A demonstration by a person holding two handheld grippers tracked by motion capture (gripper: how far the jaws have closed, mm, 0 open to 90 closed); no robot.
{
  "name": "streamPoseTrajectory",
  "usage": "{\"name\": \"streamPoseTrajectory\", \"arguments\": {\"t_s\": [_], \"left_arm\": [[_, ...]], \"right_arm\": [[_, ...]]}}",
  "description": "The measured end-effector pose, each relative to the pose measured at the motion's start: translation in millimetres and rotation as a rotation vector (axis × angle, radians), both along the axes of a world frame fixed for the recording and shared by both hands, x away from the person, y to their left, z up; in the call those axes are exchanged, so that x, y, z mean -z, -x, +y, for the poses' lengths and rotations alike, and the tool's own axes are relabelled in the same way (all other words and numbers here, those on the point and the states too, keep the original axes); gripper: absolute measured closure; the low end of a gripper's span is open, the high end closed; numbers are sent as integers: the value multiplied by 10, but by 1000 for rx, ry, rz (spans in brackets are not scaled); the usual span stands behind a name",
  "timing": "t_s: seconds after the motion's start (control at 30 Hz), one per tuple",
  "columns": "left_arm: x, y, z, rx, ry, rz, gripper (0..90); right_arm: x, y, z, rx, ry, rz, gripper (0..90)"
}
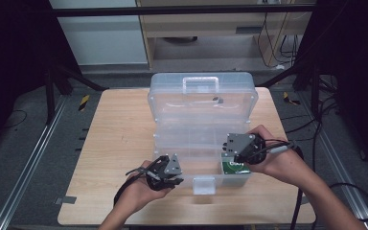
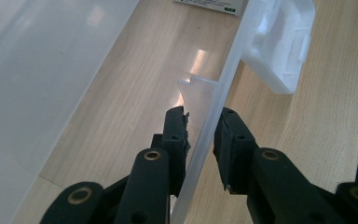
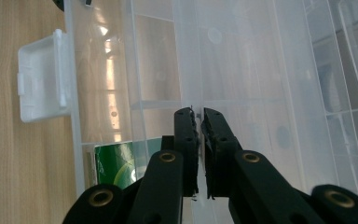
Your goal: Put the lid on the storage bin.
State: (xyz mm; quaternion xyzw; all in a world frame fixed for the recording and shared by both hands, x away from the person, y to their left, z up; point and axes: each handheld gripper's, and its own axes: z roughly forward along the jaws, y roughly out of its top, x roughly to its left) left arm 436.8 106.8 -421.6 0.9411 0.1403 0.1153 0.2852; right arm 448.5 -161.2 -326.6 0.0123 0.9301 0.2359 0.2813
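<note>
Right now a clear plastic organizer box (image 1: 191, 143) is sitting open mid-table on the wooden table (image 1: 115, 143), lid (image 1: 202, 98) standing up at 12 o'clock w/ its handle (image 1: 200, 84) on top, latch tab (image 1: 204, 185) sticking out at 6 o'clock on the front edge.

Left gripper (image 1: 172, 181) is sitting at approx 7 o'clock of the box, at the front wall. In the left gripper view its jaws are straddling the thin front wall (image 2: 214, 121), one inside the box, one outside; inner pad looks to be touching the wall, outer one standing a bit off, so can't tell if it's truly pinching.

Right gripper (image 1: 230, 155) is working at approx 4 o'clock, over the box's right-front area. In the right gripper view the jaws are pressed nearly together on a thin clear divider (image 3: 193, 60) running straight away from them.

A green packet (image 1: 235, 167) is lying in the front-right compartment, just beside the right gripper.
</note>
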Motion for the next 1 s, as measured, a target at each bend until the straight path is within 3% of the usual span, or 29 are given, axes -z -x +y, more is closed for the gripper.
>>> {"name": "streamPoseTrajectory", "arguments": {"t_s": [0.07, 0.1, 0.13, 0.37, 0.43, 0.47, 0.6, 0.63, 0.67, 0.7, 0.77, 0.8, 0.83, 0.93, 1.0], "left_arm": [[-2, 1, 1, 0, 1, -4, 741], [8, 19, -2, -19, 11, 18, 741], [2, 1, 2, -1, 2, 0, 741], [0, 8, 8, -7, 7, -4, 735], [-6, 15, 12, -10, 13, -7, 690], [-51, 32, 32, -22, 33, -22, 644], [-184, 105, 103, -28, 110, -21, 571], [-184, 105, 103, -28, 110, -21, 565], [-259, 153, 148, -15, 171, -9, 565], [-300, 178, 168, -9, 189, -6, 568], [-356, 208, 191, 1, 202, -3, 577], [-439, 242, 235, -16, 227, 5, 624], [-439, 242, 235, -16, 227, 5, 656], [-647, 253, 369, -37, 308, 17, 705], [-734, 226, 448, -37, 322, 16, 750]], "right_arm": [[5, 9, -2, -3, 4, 4, 851], [5, 9, -2, -3, 4, 4, 851], [12, 19, -3, -3, 5, 3, 851], [25, 30, -15, -13, 5, 20, 849], [25, 29, -16, -12, 5, 20, 848], [24, 29, -16, -12, 6, 21, 848], [22, 27, -19, -14, 6, 26, 847], [22, 27, -19, -14, 6, 26, 847], [21, 27, -21, -11, 5, 26, 847], [22, 28, -21, -11, 5, 26, 846], [23, 28, -21, -11, 3, 26, 846], [25, 30, -22, -10, 2, 25, 845], [25, 30, -22, -10, 2, 25, 845], [32, 40, -30, -9, 0, 23, 843], [38, 45, -29, -6, -4, 24, 841]]}}
